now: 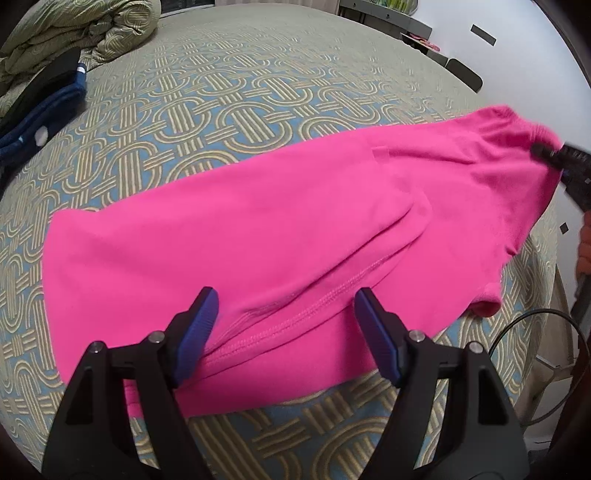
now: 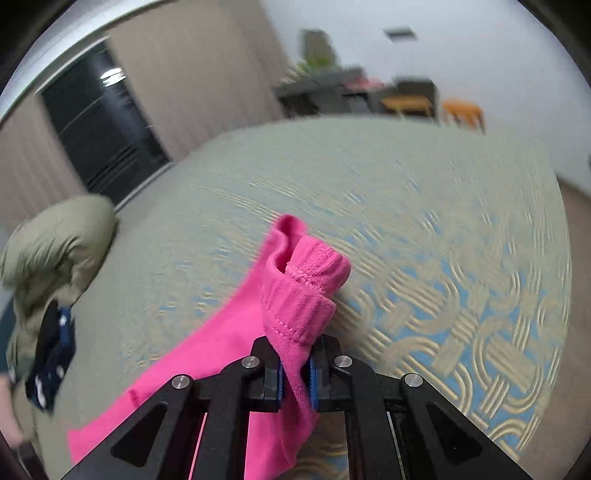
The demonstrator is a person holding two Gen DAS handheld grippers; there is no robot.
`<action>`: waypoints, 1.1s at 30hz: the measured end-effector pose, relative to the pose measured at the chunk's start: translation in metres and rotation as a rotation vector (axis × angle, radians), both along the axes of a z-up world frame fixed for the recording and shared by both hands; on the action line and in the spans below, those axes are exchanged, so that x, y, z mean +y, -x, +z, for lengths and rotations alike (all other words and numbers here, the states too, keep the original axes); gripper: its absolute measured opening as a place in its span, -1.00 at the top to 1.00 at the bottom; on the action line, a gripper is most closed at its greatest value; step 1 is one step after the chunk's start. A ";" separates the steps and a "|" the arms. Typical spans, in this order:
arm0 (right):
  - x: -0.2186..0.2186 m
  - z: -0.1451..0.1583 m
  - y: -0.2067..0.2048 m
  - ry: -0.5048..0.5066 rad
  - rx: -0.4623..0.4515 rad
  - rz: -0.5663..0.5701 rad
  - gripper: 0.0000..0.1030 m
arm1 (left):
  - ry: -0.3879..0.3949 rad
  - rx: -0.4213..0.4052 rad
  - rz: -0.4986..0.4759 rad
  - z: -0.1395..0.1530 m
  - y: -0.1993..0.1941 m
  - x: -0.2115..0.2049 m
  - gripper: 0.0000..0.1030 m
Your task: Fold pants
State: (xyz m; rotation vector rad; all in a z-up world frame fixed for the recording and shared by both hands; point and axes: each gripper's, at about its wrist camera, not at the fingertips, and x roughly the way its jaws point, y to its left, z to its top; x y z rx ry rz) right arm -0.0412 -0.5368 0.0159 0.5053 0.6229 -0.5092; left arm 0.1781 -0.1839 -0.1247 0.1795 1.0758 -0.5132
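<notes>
Bright pink pants (image 1: 258, 236) lie folded lengthwise across the patterned bedspread (image 1: 221, 92), waistband to the right. My left gripper (image 1: 284, 306) is open, its blue-padded fingers (image 1: 195, 332) just above the near seam of the pants, holding nothing. My right gripper (image 2: 295, 376) is shut on the ribbed waistband of the pants (image 2: 303, 291) and lifts that corner off the bed. It also shows in the left wrist view (image 1: 554, 153) at the far right, pinching the waistband corner.
A rolled olive quilt (image 1: 74, 33) and dark blue clothes (image 1: 40, 114) lie at the bed's far left. Shelving and furniture (image 2: 369, 96) stand beyond the bed. A cable (image 1: 546, 354) hangs off the bed's right edge.
</notes>
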 end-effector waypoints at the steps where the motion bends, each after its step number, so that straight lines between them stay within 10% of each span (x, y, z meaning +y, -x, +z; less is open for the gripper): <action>1: 0.012 0.008 0.000 0.029 -0.011 0.028 0.84 | 0.010 0.002 0.002 0.001 0.000 0.002 -0.48; 10: 0.159 0.057 -0.038 0.285 -0.067 0.439 0.84 | 0.086 0.014 0.047 0.013 -0.001 0.034 -0.48; 19: 0.300 -0.022 -0.070 0.343 0.174 0.816 0.84 | 0.458 0.201 0.161 0.016 -0.015 0.142 -0.48; 33: 0.307 -0.014 -0.053 0.352 0.232 0.872 0.84 | 0.866 0.552 0.096 0.004 -0.043 0.095 -0.54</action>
